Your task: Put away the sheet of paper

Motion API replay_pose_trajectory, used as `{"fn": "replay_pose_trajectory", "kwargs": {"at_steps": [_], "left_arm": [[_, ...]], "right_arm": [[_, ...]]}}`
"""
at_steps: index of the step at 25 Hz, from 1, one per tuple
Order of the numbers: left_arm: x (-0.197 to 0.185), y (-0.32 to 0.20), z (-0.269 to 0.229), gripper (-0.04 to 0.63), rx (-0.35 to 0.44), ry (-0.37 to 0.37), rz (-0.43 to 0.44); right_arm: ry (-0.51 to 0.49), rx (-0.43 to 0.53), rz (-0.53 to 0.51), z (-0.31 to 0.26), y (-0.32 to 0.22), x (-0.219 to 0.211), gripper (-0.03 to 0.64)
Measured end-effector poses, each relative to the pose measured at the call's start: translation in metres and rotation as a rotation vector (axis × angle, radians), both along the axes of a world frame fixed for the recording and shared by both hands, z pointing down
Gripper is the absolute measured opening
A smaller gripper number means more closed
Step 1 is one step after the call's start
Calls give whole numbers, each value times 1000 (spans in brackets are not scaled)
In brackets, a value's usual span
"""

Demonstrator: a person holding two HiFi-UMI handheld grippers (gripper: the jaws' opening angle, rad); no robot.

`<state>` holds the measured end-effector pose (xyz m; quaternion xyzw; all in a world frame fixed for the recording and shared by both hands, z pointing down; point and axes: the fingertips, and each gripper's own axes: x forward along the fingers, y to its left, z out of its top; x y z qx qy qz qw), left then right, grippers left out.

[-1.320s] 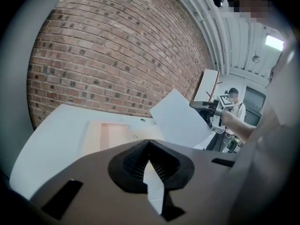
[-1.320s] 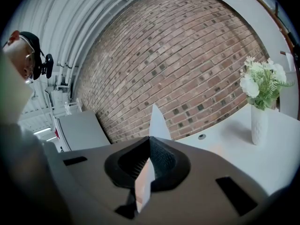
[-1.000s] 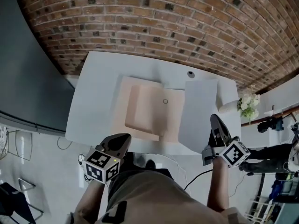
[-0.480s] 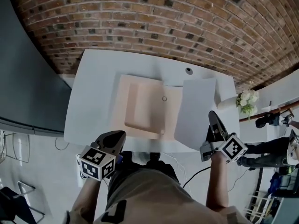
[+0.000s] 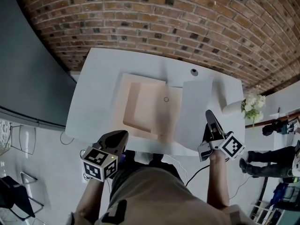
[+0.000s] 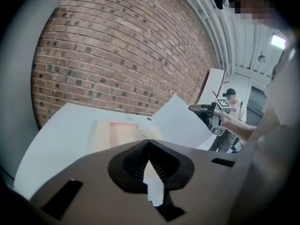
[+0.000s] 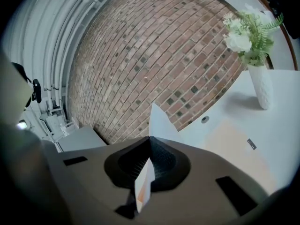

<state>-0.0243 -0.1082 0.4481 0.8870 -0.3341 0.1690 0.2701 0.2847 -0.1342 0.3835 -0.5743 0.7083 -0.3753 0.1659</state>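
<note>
Between the clamped right tongs (image 5: 208,114) sits the sheet of paper (image 5: 194,108); left tongs (image 5: 122,135) closed.

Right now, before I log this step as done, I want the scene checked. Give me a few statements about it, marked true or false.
1. The right gripper has its jaws shut on the sheet of paper. True.
2. The left gripper holds the paper too. False: its jaws are shut on nothing.
3. A vase of flowers stands on the table. True.
4. The paper lies flat inside the folder. False: it is held tilted up, to the folder's right.
5. The wall behind is painted white. False: it is bare brick.
</note>
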Motion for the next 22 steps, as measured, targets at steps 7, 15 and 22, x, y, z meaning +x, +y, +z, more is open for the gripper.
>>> {"fn": "replay_pose_trajectory", "kwargs": {"at_steps": [7,15,22], "left_arm": [[3,4,-4,14,10,-23,-46],[-2,12,-7,14,20,-31,-83],[-13,13,-8,14,23,-25,-106]], "right_arm": [[-86,-17,-38,14,-6,1,23],[-193,-52,-60,31,-14,-6,23],[-218,-83,-56,37,-22,-16,23]]}}
